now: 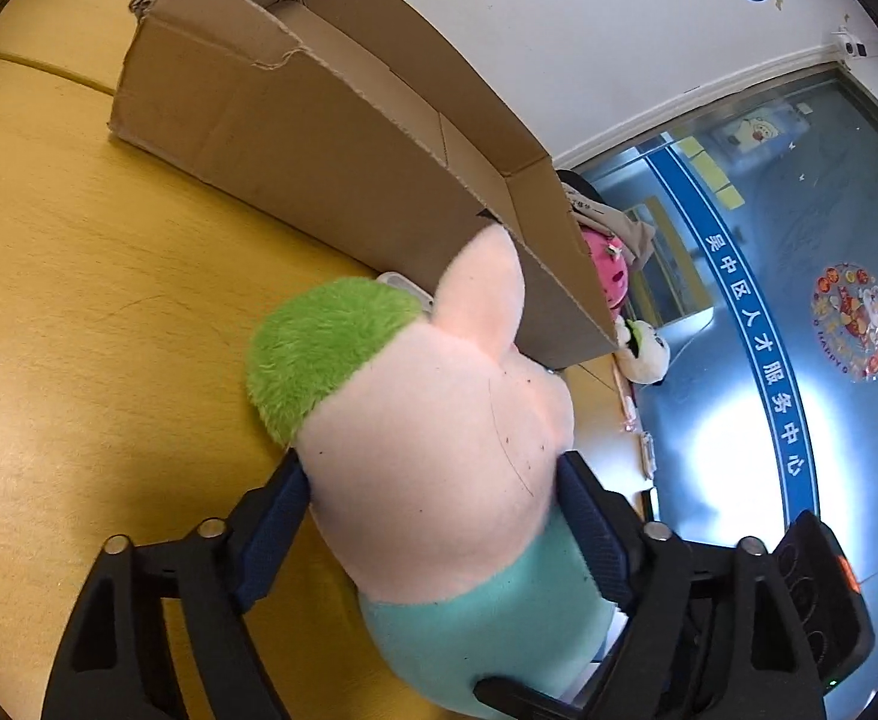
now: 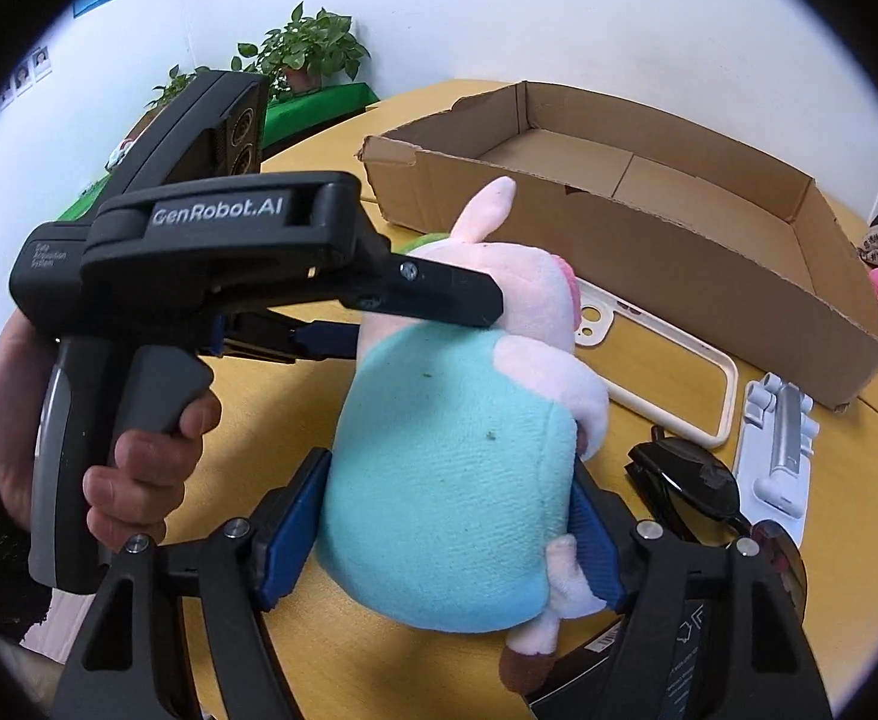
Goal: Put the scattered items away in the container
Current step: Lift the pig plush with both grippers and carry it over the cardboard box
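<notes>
A pink pig plush toy (image 1: 439,450) in a teal dress, with a green tuft on its head, is held above the yellow table. My left gripper (image 1: 439,516) is shut on its head and upper body. My right gripper (image 2: 448,534) is shut on its teal lower body (image 2: 451,480). The left gripper also shows in the right wrist view (image 2: 343,312), gripping the toy from the left. The open, empty cardboard box (image 2: 637,234) lies just beyond the toy, and it also shows in the left wrist view (image 1: 331,138).
On the table near the box lie a white phone case (image 2: 673,378), a white and silver phone stand (image 2: 781,444) and black sunglasses (image 2: 697,492). Pink and white plush toys (image 1: 619,300) sit past the box's far end. Potted plants (image 2: 307,48) stand by the wall.
</notes>
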